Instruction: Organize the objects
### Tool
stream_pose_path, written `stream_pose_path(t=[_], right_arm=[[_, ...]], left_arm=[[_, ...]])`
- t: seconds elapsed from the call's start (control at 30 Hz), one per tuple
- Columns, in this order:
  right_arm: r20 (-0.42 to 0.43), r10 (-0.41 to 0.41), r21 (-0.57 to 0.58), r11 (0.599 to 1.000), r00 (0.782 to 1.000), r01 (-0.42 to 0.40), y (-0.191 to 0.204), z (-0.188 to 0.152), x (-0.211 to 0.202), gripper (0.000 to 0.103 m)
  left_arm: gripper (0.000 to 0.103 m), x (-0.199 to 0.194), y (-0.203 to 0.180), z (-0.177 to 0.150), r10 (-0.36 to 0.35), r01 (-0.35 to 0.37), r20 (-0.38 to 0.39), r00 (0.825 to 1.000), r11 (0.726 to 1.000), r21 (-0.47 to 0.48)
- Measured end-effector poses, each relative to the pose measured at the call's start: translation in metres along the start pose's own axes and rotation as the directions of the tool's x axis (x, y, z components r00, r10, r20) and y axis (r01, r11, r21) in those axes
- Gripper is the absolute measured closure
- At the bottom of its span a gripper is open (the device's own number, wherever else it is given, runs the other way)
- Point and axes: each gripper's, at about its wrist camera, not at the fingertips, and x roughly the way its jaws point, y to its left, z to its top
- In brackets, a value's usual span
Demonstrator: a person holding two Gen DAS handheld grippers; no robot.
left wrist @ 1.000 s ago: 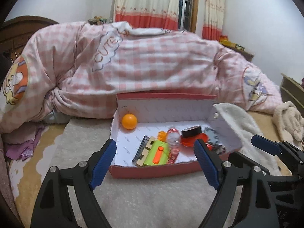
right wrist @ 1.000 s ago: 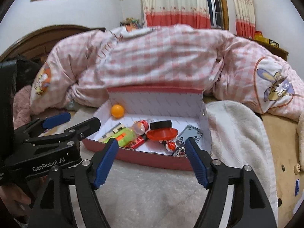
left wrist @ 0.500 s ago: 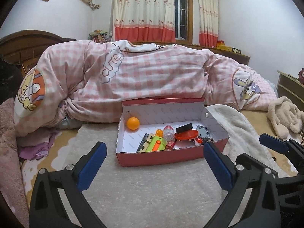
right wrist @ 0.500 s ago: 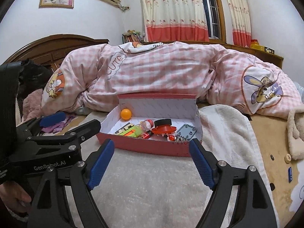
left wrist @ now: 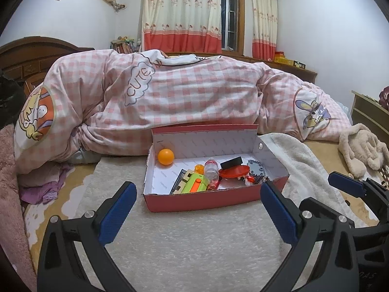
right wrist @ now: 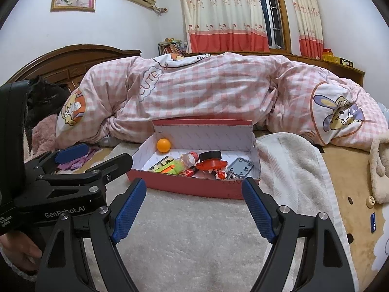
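both hand-held grippers, left [left wrist: 195, 209] and right [right wrist: 193, 209], have backed away released; red box [left wrist: 204, 200] ahead looks filled, probably finished.

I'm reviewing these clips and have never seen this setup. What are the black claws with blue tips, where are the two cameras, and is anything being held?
There is no robot here. A person carries one hand-held gripper in each hand, and each has a fisheye camera looking forward between its two blue-padded fingers. The left view shows the left hand-held gripper with the right one at its edge; the right view shows the right hand-held gripper with the left one beside it. Both are open and hold nothing. Ahead, on a white fuzzy blanket on the bed, stands an open red box holding an orange ball, a small plastic bottle and other toys.
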Motion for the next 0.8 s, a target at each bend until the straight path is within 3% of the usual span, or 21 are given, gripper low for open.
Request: stream_pose_path(t=[0.8], right_arm=[[-0.024, 0.018, 0.008, 1.0, 1.0, -0.018, 0.0016, -0.0015, 0.0031, 0.02]], left_arm=[[0.0, 0.0014, 0.002, 0.0004, 0.002, -0.002, -0.015, 1.0, 1.0, 0.003]])
